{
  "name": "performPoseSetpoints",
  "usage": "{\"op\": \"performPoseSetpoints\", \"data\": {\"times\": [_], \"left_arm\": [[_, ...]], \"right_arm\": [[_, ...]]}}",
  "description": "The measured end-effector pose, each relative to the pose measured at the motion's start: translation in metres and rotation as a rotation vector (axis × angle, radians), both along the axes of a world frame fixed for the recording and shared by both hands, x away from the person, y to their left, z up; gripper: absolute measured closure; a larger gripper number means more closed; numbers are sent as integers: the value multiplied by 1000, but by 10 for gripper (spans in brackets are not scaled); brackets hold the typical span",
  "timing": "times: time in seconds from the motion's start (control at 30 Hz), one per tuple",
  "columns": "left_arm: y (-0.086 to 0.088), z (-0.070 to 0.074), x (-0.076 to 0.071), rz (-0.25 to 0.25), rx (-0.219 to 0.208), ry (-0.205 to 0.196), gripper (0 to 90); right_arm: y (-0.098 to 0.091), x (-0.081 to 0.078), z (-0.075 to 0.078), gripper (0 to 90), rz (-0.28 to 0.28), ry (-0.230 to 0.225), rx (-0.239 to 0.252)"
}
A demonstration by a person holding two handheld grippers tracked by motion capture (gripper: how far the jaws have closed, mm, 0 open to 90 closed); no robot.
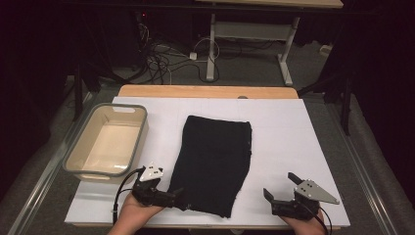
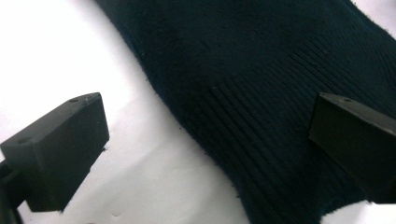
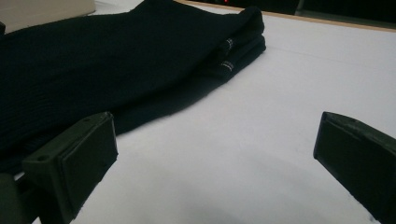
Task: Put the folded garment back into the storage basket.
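Note:
A folded black knit garment [image 1: 213, 161] lies flat on the white table cover [image 1: 284, 132], in the middle. My left gripper [image 1: 178, 196] is open at the garment's near left corner, one jaw over the ribbed hem [image 2: 261, 140] and the other over bare cover. My right gripper [image 1: 281, 188] stands open near the front edge, right of the garment and apart from it. In the right gripper view the garment [image 3: 116, 70] stretches away at the left, its folded layers stacked at the far end, with nothing between the jaws.
A grey-rimmed beige plastic basin [image 1: 108, 142], empty, sits at the table's left. The wooden table edge [image 1: 208, 91] shows at the back. Beyond it are a desk frame [image 1: 249, 34] and tangled cables [image 1: 161, 58] on the floor.

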State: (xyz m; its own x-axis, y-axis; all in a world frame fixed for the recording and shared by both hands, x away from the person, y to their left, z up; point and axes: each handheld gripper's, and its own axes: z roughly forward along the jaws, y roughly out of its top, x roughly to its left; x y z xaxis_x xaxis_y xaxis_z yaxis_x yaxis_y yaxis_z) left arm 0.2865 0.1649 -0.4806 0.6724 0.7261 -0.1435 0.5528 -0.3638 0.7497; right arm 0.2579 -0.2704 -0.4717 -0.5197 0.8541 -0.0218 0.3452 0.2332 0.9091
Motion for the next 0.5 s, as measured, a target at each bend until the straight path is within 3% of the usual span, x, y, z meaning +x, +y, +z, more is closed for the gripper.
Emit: {"op": "performPoseSetpoints", "data": {"times": [0.07, 0.33, 0.43, 0.5], "left_arm": [[-1, 0, 0, 12, 20, -3, 0], [3, -1, 1, 23, 39, 57, 0], [7, -4, 4, 34, 15, 95, 0], [8, -3, 0, 34, 14, 98, 0]], "right_arm": [[-1, -1, 1, 0, 1, 0, 0], [1, -3, 0, 0, 21, -6, -17], [3, -1, 1, 0, 32, -7, -1], [4, 0, 1, 0, 40, -9, 3]]}}
